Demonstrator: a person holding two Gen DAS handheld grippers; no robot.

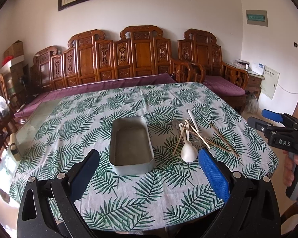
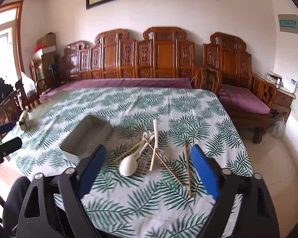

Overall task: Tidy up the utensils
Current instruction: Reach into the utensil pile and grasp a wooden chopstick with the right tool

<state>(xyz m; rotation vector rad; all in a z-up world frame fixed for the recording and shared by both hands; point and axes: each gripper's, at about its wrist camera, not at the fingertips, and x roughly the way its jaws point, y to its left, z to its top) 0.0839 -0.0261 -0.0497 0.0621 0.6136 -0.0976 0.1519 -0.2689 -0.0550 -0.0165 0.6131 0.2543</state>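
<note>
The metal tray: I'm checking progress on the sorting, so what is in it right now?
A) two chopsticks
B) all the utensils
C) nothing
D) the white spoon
C: the metal tray shows a bare bottom, while the white spoon and chopsticks lie on the tablecloth beside it.

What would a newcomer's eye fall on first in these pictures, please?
Likely the empty grey tin in the middle of the leaf-print tablecloth, with a jumbled pile to its right: a white spoon among crossed chopsticks. Next, both tongs hang open and empty over the near edge, before a carved wooden bench along the far wall.
</note>
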